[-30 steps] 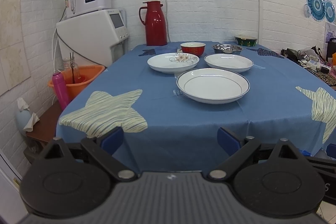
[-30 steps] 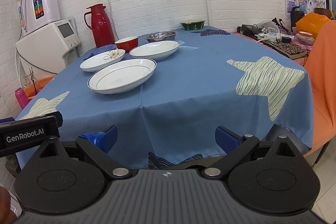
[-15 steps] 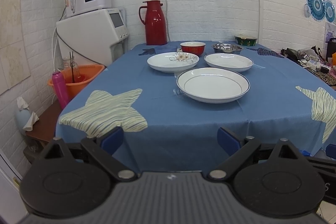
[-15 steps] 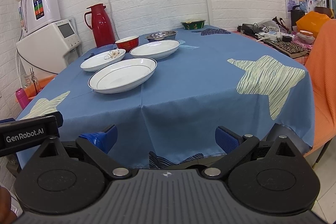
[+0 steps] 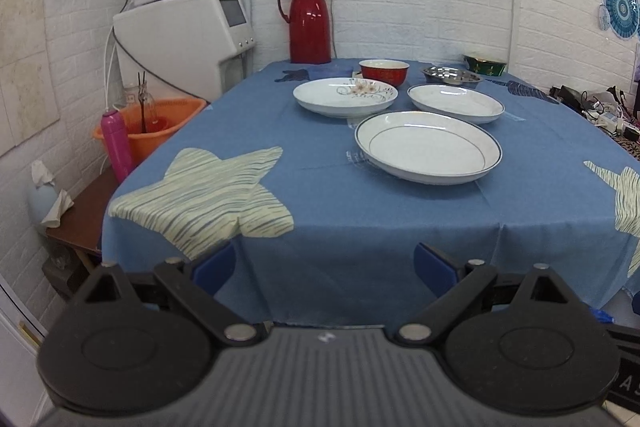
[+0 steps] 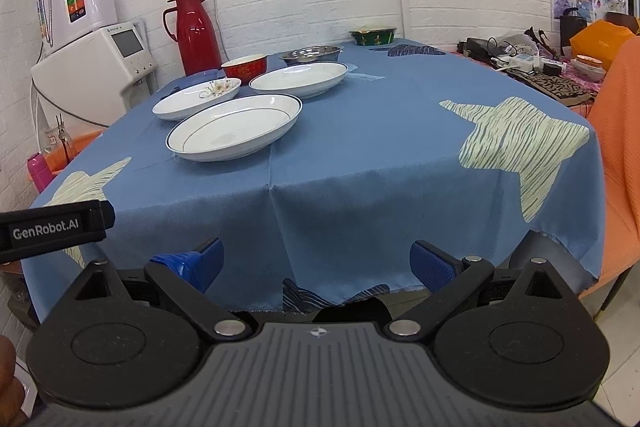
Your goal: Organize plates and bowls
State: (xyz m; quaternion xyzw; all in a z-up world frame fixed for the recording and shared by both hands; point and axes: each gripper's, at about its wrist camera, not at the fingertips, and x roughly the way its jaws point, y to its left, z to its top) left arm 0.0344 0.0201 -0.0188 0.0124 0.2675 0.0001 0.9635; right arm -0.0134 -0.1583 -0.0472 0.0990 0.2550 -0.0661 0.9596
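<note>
Three white plates lie on the blue star-print table: a blue-rimmed plate (image 5: 428, 146) (image 6: 234, 127) nearest, a flower-patterned plate (image 5: 345, 96) (image 6: 197, 98) behind it on the left, a plain plate (image 5: 455, 103) (image 6: 298, 79) on the right. Farther back stand a red bowl (image 5: 383, 71) (image 6: 244, 65), a steel bowl (image 5: 451, 74) (image 6: 311, 54) and a green bowl (image 5: 485, 63) (image 6: 373, 36). My left gripper (image 5: 324, 263) and right gripper (image 6: 316, 261) hang open and empty before the table's front edge, well short of the dishes.
A red thermos jug (image 5: 309, 21) stands at the back by the wall. White appliances (image 5: 180, 39), an orange basin (image 5: 150, 125) and a pink bottle (image 5: 116, 145) are left of the table. An orange-covered chair (image 6: 616, 147) and a cluttered side table (image 6: 532, 65) are on the right.
Both grippers have shifted slightly closer to the table; the dishes have not moved and both grippers stay open.
</note>
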